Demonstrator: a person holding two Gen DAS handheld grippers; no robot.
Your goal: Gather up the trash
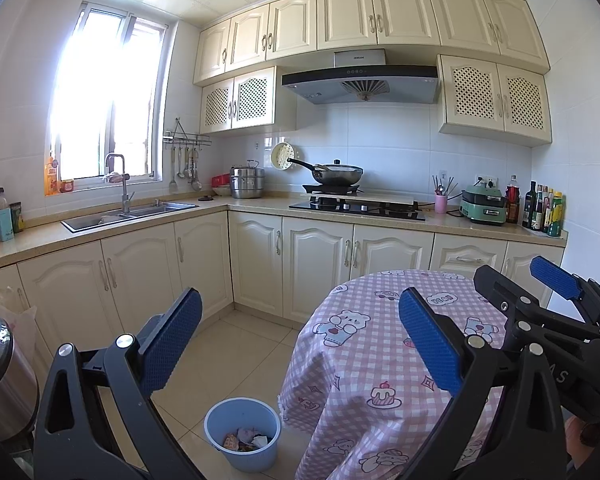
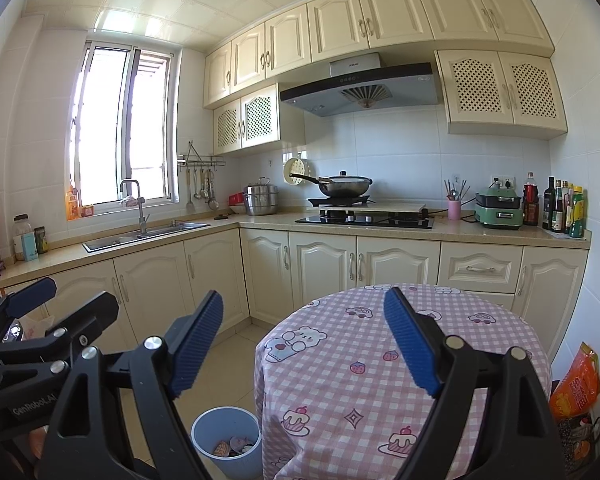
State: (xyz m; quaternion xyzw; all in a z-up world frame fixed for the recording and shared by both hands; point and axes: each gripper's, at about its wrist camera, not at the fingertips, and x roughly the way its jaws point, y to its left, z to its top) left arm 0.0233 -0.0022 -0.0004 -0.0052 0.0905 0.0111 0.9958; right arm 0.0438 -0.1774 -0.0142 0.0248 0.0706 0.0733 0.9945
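A blue waste bin stands on the floor left of the round table and holds several pieces of trash. It also shows in the right wrist view. My left gripper is open and empty, held above the bin and the table's left edge. My right gripper is open and empty above the table. Each gripper appears in the other's view: the right gripper at the right edge, the left gripper at the left edge, both open.
The table has a pink checked cloth with cartoon prints. An L-shaped kitchen counter with a sink, a stove and wok runs behind. A steel appliance stands at the left. An orange bag sits right of the table.
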